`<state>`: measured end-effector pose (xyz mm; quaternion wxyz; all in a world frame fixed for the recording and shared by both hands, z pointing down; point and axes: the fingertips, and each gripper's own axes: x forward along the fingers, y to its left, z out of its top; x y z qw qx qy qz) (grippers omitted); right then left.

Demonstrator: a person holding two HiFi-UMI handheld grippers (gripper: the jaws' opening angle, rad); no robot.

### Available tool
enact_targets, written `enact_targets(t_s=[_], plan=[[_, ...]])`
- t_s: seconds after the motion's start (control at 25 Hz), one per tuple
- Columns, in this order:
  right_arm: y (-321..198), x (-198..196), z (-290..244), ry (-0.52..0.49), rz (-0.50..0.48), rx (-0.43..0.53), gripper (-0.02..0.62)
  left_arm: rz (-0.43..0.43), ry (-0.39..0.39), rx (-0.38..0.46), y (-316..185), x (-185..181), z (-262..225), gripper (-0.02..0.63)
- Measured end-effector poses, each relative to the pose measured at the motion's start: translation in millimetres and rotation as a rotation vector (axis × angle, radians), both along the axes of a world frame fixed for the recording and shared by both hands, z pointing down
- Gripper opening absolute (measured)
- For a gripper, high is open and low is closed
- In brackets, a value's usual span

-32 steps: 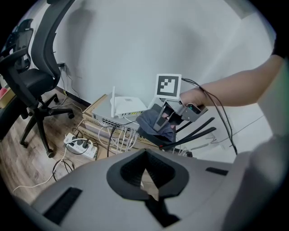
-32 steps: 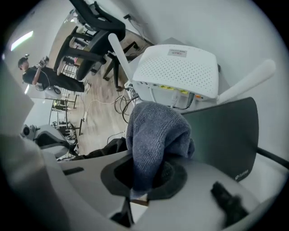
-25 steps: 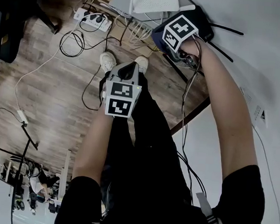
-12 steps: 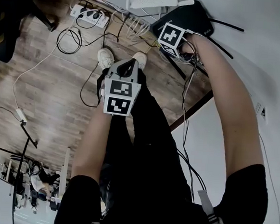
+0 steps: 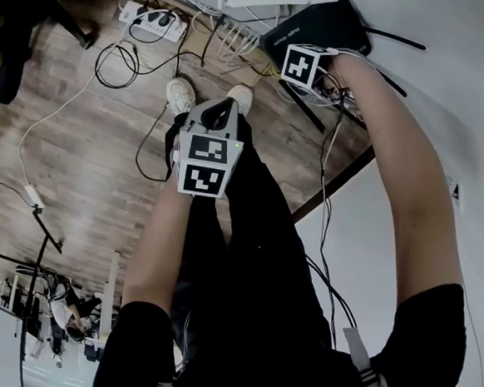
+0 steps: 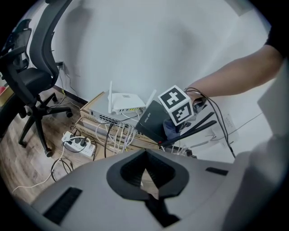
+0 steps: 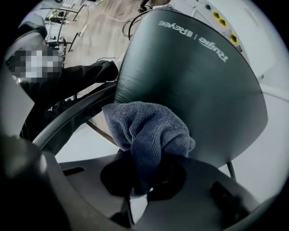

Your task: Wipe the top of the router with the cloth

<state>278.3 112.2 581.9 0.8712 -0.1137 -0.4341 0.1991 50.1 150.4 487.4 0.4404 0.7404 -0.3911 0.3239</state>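
Desk [image 5: 459,89] far edge: your right gripper [image 7: 140,182] has jaws clamped on the cloth [image 7: 149,131] at the router [image 7: 189,76] top's near end, top stretching ahead; left gripper [image 6: 145,178], jaws together and empty, hangs well back.

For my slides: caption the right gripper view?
Right gripper holds a blue cloth against the top of the black router.

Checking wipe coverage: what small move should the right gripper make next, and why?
Probably slide the right gripper forward, dragging the cloth across the black router toward its logo end: the cloth, clamped in the jaws, sits only at the near edge, with most of the top ahead.
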Motion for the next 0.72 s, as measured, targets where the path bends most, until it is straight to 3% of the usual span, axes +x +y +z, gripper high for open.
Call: enact_targets(t_s=[0.36, 0.72], plan=[[-10.4, 9.1, 1.8, 0.014, 0.089, 0.003, 0.044, -0.013, 0.0, -0.011, 3.8, -0.8, 8.5, 0.012], [-23.8, 11.8, 3.1, -0.024, 0.368, 0.062, 0.044, 0.008, -0.001, -0.021, 5.6, 2.5, 11.0, 0.012]])
